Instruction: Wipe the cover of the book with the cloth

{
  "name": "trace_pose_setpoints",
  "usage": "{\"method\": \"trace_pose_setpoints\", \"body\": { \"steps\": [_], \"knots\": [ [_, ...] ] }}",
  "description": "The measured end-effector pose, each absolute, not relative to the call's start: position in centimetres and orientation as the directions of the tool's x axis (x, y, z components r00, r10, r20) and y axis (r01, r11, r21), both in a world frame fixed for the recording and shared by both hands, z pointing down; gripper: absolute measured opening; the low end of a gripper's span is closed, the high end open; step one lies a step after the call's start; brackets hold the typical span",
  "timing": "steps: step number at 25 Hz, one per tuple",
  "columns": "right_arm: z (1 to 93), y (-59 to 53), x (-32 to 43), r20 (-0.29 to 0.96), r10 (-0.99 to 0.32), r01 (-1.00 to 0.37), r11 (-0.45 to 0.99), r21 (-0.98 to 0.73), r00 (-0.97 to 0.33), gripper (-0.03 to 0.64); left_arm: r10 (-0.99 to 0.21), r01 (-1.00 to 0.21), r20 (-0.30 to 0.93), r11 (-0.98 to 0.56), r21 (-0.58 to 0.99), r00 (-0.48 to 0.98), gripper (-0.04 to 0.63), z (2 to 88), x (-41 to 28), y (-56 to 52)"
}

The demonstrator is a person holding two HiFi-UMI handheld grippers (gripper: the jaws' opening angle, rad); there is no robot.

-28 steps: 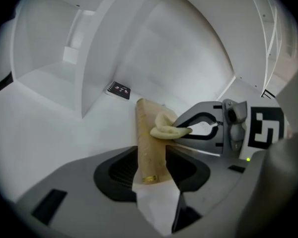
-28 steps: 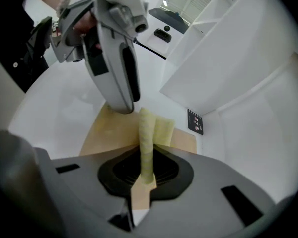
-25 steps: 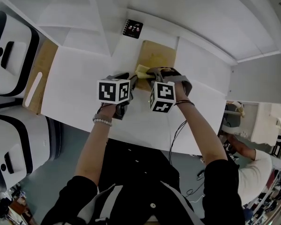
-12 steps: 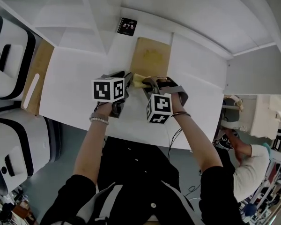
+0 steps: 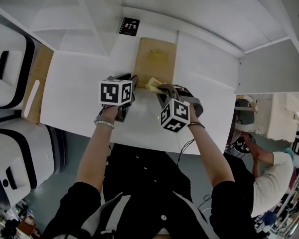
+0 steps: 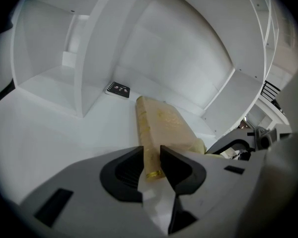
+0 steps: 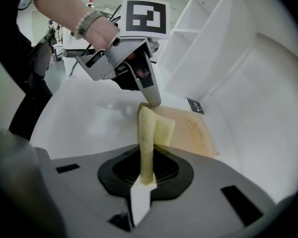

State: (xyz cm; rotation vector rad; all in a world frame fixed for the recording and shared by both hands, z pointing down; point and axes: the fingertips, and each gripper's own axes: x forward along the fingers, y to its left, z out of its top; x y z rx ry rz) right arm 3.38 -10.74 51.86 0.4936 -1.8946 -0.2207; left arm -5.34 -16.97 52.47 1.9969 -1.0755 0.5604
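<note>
A tan book point(image 5: 155, 59) lies flat on the white table point(image 5: 74, 91), its spine on the left. My left gripper point(image 5: 131, 85) is at the near left corner. In the left gripper view its jaws point(image 6: 151, 165) are closing, and the near end of the book's point(image 6: 165, 125) spine fills the gap between them. My right gripper point(image 5: 161, 89) is shut on a folded yellow cloth point(image 5: 153, 84), which hangs over the book's near edge. In the right gripper view the cloth point(image 7: 150, 130) stands up out of that gripper point(image 7: 148, 175), just short of the left gripper's fingertips point(image 7: 153, 99).
A small black card point(image 5: 129, 26) lies beyond the book against white shelf dividers point(image 5: 97, 19). A wooden board point(image 5: 37, 81) and white machines point(image 5: 7, 59) stand at the left. A person point(image 5: 269, 166) is off the table's right end.
The right gripper has drawn the cloth back along the cover to the book's near edge. The left gripper stays at the near left corner.
</note>
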Motion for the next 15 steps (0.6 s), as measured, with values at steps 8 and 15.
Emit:
{"method": "trace_pose_setpoints", "body": {
  "steps": [8, 15],
  "knots": [
    [51.8, -10.5, 7.4, 0.841, -0.458, -0.403, 0.854, 0.328, -0.286, 0.035, -0.499, -0.849, 0.688, -0.345, 0.399, 0.526, 0.100, 52.4, -5.3, -17.0],
    [50.3, -10.1, 11.0, 0.791, -0.520, -0.612, 0.752, 0.245, -0.323, 0.035, -0.545, -0.879, 0.692, -0.343, 0.331, 0.473, 0.015, 51.5, -5.3, -16.6]
  ]
}}
